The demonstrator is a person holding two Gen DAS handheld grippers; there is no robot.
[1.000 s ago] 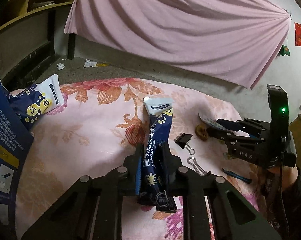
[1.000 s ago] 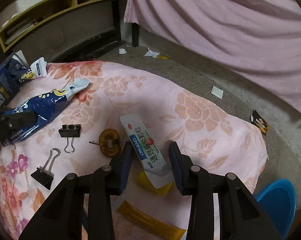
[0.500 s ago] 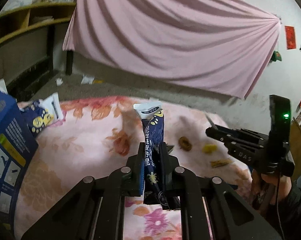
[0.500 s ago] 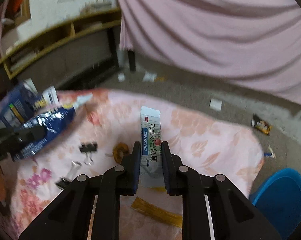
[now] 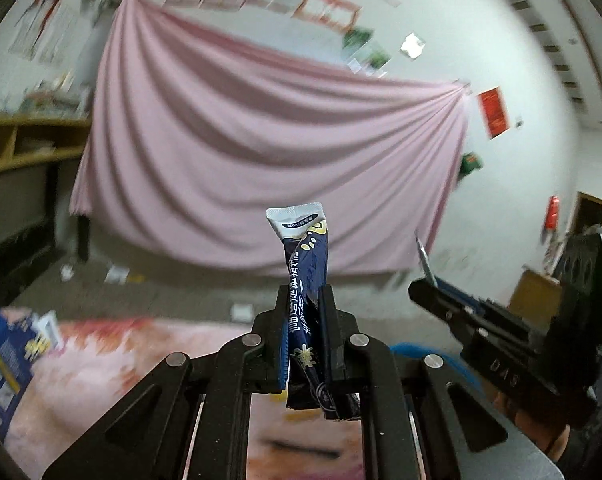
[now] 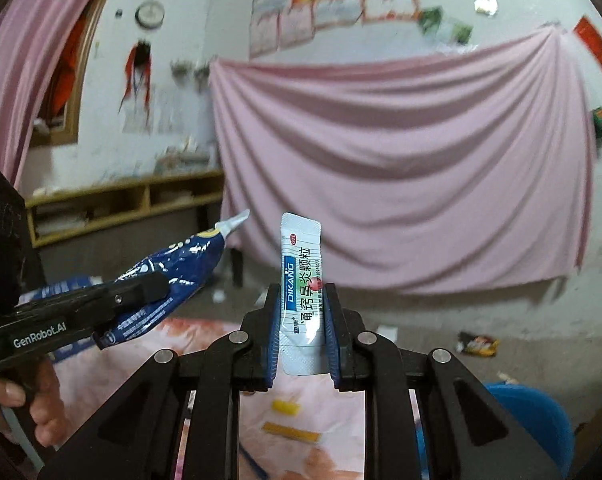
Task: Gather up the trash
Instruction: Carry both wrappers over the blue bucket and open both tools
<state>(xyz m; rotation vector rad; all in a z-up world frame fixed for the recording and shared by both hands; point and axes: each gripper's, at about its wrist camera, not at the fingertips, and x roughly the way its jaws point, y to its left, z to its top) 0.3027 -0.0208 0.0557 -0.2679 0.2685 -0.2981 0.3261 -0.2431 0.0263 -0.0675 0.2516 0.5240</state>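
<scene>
Item one: dark blue snack wrapper (image 5: 305,292), crumpled, white sealed end up. My left gripper (image 5: 305,312) has it pinched between nearly closed jaws; the wrapper stands upright out of them, its lower end hanging below the pads. From the right wrist view the same wrapper (image 6: 173,276) sticks out sideways from the left gripper (image 6: 149,292), clear of the cloth.

Item two: white sachet (image 6: 301,292) with green and blue print. My right gripper (image 6: 303,320) holds it by both long edges, jaws drawn in close against it; it stands upright between the blue pads (image 6: 275,332). From the left wrist view the right gripper (image 5: 425,280) shows only a thin edge of it.

Item three: floral cloth (image 6: 133,360) below both grippers, pink. On it lie two yellow scraps (image 6: 287,406) and a blue box (image 5: 1,360) at the left edge.

Item four: blue bin (image 6: 533,420), low right, beside the cloth.

Item five: pink curtain (image 5: 261,152) on the far wall; loose litter (image 6: 477,344) on the floor before it.

Item six: a hand (image 6: 29,408) gripping the left handle.
</scene>
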